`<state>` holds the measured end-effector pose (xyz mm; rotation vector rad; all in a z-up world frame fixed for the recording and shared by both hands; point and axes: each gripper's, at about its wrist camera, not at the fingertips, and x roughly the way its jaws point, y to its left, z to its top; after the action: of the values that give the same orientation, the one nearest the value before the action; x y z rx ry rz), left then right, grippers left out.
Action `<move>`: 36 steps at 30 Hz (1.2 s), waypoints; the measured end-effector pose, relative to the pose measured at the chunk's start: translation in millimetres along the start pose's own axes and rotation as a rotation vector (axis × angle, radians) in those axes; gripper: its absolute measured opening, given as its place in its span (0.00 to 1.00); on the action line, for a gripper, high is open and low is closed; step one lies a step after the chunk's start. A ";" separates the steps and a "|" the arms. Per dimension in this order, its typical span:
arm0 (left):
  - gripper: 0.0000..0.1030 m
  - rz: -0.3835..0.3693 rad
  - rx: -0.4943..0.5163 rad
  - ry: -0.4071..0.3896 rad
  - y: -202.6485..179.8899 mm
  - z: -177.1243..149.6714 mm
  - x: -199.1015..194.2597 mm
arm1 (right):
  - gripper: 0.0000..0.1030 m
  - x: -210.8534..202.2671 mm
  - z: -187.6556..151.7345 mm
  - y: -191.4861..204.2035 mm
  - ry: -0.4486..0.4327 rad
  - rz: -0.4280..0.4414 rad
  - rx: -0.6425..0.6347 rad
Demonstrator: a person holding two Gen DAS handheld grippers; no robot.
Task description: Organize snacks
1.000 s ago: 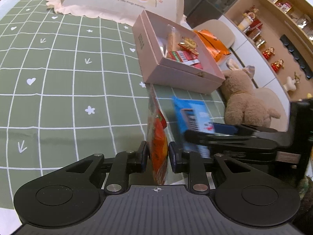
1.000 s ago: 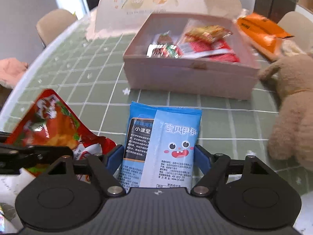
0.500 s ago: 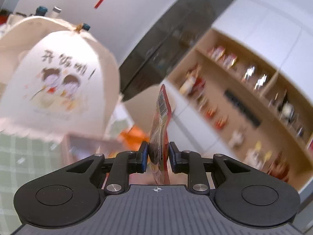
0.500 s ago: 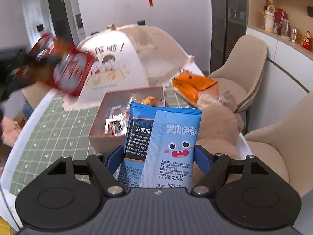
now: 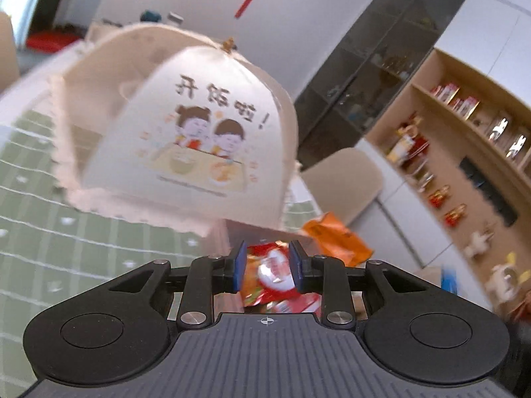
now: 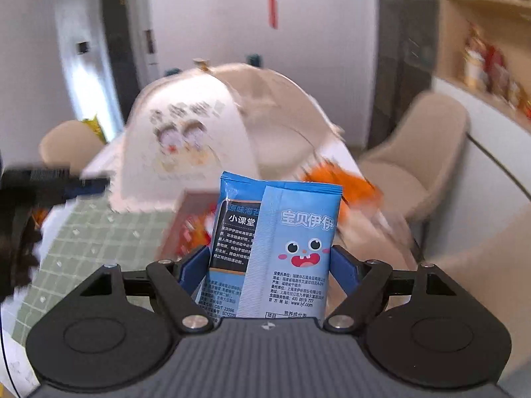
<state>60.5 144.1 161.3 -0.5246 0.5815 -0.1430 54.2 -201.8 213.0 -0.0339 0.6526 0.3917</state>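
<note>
My left hand-held gripper [image 5: 267, 267] had just been opening; its blue pads [image 5: 239, 267] stood a little apart, and the red pack [image 5: 272, 275] showed in the gap between them, lying face up lower down, over the box [image 5: 232, 232], apart from both pads. I could not tell whether it had come to rest. My right hand-held gripper [image 6: 270, 265] was clamped on the blue pack [image 6: 282, 238], which stood upright between its pads with the cartoon face toward the camera. It hung above the green bench [image 6: 83, 242]. Behind the box sat the domed food cover [image 5: 186, 139] with its two cartoon children, and just beside the box, at its far right corner, lay an orange bag [image 5: 335, 238]. From the right wrist view the box [image 6: 186, 219] was blurred, its red wrappers only smears, and the left gripper's black fingers [image 6: 49, 182] reached in from the left edge. A beige chair [image 6: 428, 152] stood beyond the bench, with wooden shelves [image 5: 464, 139] along the wall.
</note>
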 end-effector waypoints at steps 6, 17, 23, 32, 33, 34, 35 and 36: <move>0.30 0.099 0.104 0.063 -12.1 -43.9 -32.0 | 0.80 88.5 66.1 43.7 0.061 0.043 -0.055; 0.30 0.182 0.119 0.202 12.9 -96.2 -26.4 | 0.79 152.5 50.7 47.4 0.153 0.082 0.063; 0.30 0.134 0.174 0.197 -11.2 -91.3 -15.4 | 0.79 121.0 30.0 47.5 0.107 0.019 -0.043; 0.30 0.164 0.258 0.217 -28.2 -119.0 20.3 | 0.79 96.4 -51.9 25.8 0.142 -0.034 0.014; 0.30 0.184 0.259 0.219 -25.5 -127.8 24.5 | 0.79 96.3 -65.9 24.3 0.148 -0.046 0.024; 0.30 0.198 0.248 0.221 -22.0 -135.6 27.7 | 0.79 96.8 -78.0 23.9 0.154 -0.058 0.027; 0.30 0.214 0.236 0.222 -18.3 -144.0 30.1 | 0.79 98.2 -93.3 25.3 0.164 -0.073 0.020; 0.30 0.236 0.228 0.218 -15.1 -152.7 31.9 | 0.79 99.3 -103.8 27.0 0.172 -0.082 0.009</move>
<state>2.2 56.6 45.1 -0.2169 0.8242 -0.0414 55.5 -158.4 73.4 -0.0859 0.8197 0.3086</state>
